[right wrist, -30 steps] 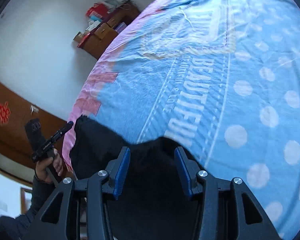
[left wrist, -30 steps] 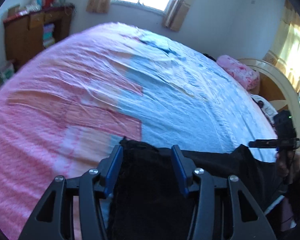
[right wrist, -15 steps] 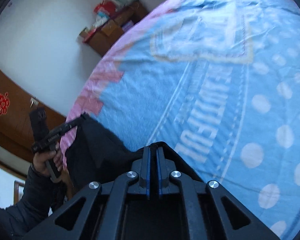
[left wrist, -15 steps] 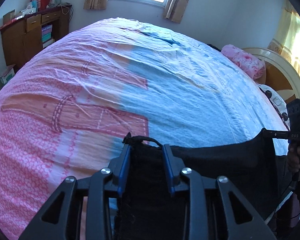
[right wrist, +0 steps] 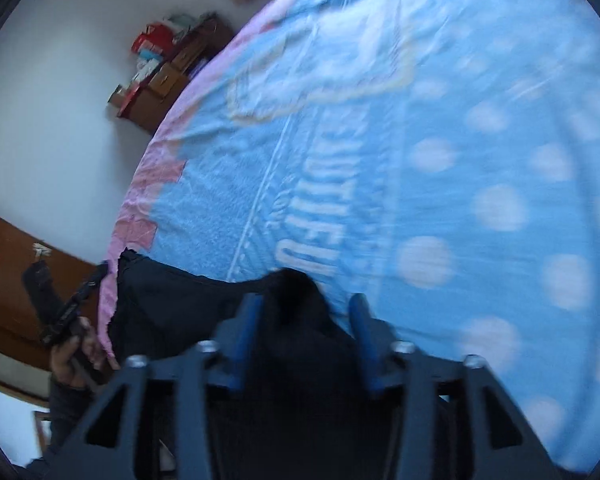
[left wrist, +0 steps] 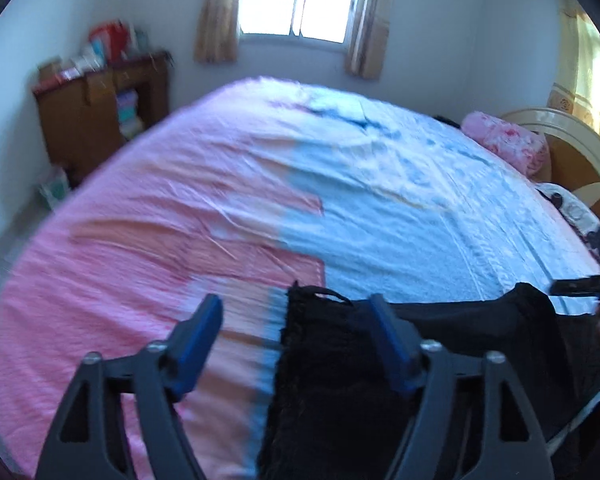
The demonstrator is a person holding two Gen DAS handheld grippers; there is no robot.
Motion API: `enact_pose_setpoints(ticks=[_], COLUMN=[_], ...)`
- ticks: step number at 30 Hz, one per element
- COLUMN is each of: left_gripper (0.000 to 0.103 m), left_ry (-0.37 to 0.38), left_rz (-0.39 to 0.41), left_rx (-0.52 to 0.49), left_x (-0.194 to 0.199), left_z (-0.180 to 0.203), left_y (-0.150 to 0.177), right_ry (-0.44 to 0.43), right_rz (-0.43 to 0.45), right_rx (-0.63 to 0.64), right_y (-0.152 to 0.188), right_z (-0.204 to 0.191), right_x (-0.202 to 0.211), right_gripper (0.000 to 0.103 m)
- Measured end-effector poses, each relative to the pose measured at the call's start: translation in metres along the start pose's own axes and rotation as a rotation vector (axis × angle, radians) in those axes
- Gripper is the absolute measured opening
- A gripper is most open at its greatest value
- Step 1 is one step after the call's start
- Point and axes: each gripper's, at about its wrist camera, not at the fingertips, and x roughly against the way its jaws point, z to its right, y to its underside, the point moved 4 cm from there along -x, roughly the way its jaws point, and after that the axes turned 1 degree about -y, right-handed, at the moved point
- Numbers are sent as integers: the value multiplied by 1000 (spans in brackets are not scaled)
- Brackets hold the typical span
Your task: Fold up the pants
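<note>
Blue-padded fingers (left wrist: 202, 334) of left gripper (left wrist: 296, 336) spread wide, just been opening; black pants (left wrist: 340, 380) edge between them, nearer the right-hand pad, neither pad pressing: released. Right gripper (right wrist: 304, 328) fingers (right wrist: 249, 332) about half apart, also just been opening; a hump of the pants (right wrist: 296, 312) between them, pads clear of the cloth as far as motion blur allows: released.

Largest to smallest:
- Bed cover (left wrist: 180, 208), pink on the left of the frame, light blue on the right, filling the middle of the left wrist view; blue with white dots and white lettering (right wrist: 440, 160) across most of the right wrist view.
- Pants along the lower edge of the cover, running from bottom centre to lower right in the left wrist view, bottom centre to lower left in the right wrist view.
- Wooden shelf unit (left wrist: 100, 120) at upper left against the wall; boxes and red packaging (left wrist: 112, 40) on top, folded items in its open middle compartment, too blurred to identify.
- Curtained window (left wrist: 300, 0) at top centre.
- Cream curved headboard (left wrist: 560, 128) at right edge.
- Pink floral pillow (left wrist: 504, 140) beside the headboard.
- Person's hand (right wrist: 76, 344) holding the left gripper handle at lower left of the right wrist view.

Both views motion-blurred.
</note>
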Motion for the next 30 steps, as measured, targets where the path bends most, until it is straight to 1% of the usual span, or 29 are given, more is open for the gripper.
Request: enact_pose_setpoints(ticks=[2, 3, 4, 5, 6, 7, 8, 10, 12, 14, 16, 18, 19, 20, 21, 22, 23, 24, 26, 28, 29, 30], left_gripper=[81, 84, 85, 85, 85, 85, 85, 85, 85, 85, 84, 84, 84, 84, 82, 78, 75, 71, 70, 63, 61, 60], left_ry=[22, 42, 72, 121, 188, 240, 305, 402, 514, 600, 663, 710, 740, 755, 764, 776, 787, 796, 818, 814, 812, 805], left_rz=[32, 43, 47, 44, 25, 5, -20, -55, -99, -158, -194, -208, -207, -202, -189, -192, -213, -228, -257, -288, -300, -305], left_rx=[-40, -68, -89, -109, -128, -147, -175, -220, -279, -339, -387, -453, -494, -527, -569, -599, -619, -627, -629, -631, -634, -641], left_x=[18, 26, 30, 33, 33, 31, 30, 29, 26, 23, 27, 33, 37, 43, 47, 46, 44, 45, 39, 32, 30, 28], left_z=[17, 33, 47, 65, 89, 111, 138, 185, 234, 284, 320, 354, 372, 384, 400, 411, 421, 429, 439, 441, 442, 442], left_y=[4, 8, 13, 20, 28, 35, 46, 63, 84, 107, 124, 136, 141, 146, 151, 155, 158, 162, 168, 176, 180, 184], right_ry=[37, 43, 48, 62, 84, 109, 127, 178, 230, 242, 271, 310, 324, 332, 330, 325, 320, 311, 274, 261, 245, 225], right_rz=[40, 62, 85, 107, 120, 130, 140, 176, 221, 267, 314, 380, 411, 445, 482, 513, 542, 565, 606, 644, 667, 685], right_rx=[-10, -22, -30, -36, -43, -56, -67, -96, -154, -240, -320, -391, -430, -469, -505, -539, -575, -615, -671, -723, -750, -756], right_y=[18, 29, 42, 57, 73, 92, 105, 134, 164, 190, 211, 232, 241, 249, 255, 260, 265, 269, 275, 278, 279, 277], right_z=[10, 14, 19, 26, 33, 42, 46, 61, 83, 107, 130, 151, 162, 172, 182, 191, 201, 212, 230, 246, 256, 257], right_x=[35, 51, 68, 86, 101, 117, 127, 155, 189, 221, 249, 279, 291, 304, 314, 323, 331, 338, 348, 354, 357, 355], right_gripper=[51, 51, 51, 51, 51, 51, 51, 51, 51, 51, 51, 51, 51, 51, 51, 51, 51, 51, 51, 51, 51, 51])
